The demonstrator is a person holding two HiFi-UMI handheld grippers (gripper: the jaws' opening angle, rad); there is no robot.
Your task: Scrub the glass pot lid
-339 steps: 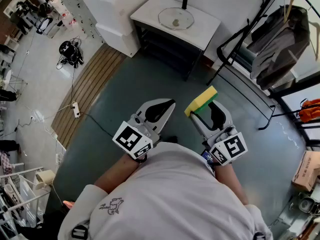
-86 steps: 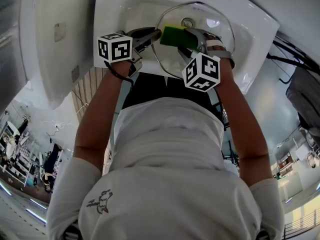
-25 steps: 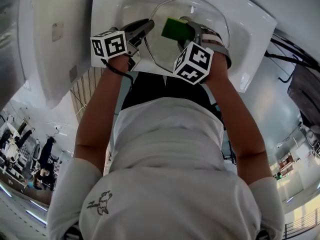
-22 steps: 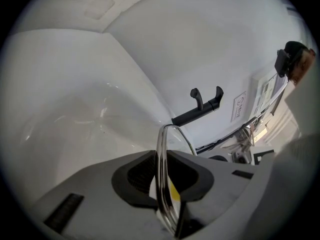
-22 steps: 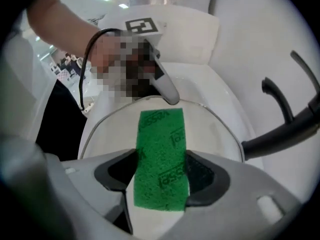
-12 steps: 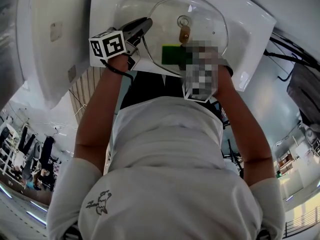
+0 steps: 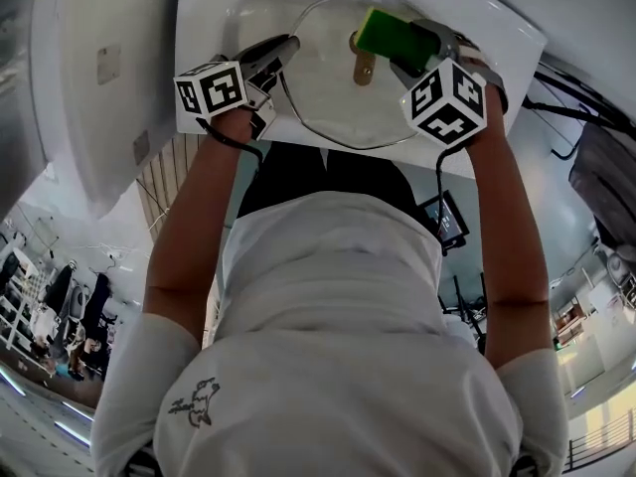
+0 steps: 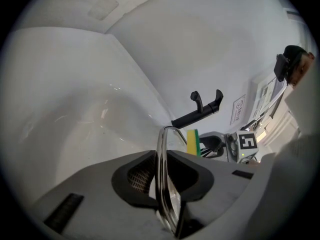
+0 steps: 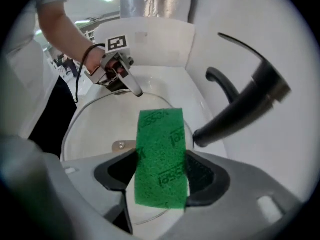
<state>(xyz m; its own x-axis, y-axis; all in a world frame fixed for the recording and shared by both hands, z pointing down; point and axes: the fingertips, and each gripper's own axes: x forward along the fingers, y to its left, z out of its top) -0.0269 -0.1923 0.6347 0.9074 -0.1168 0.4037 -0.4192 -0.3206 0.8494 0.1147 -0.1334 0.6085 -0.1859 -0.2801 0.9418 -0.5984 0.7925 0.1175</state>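
Note:
The glass pot lid lies tilted in the white sink, with its small knob showing through the glass. My left gripper is shut on the lid's metal rim at its left side; in the left gripper view the rim runs edge-on between the pads. My right gripper is shut on a green scrub sponge, held over the lid's far right part near the faucet. In the right gripper view the sponge fills the gap between the jaws, with the lid below it.
A black faucet stands at the sink's back, just right of the sponge. A white cabinet adjoins the sink on the left. The person's body and arms fill the lower head view.
The right gripper carried the sponge from the lid's near edge up and across to its far right side by the faucet. The left gripper kept still on the rim.

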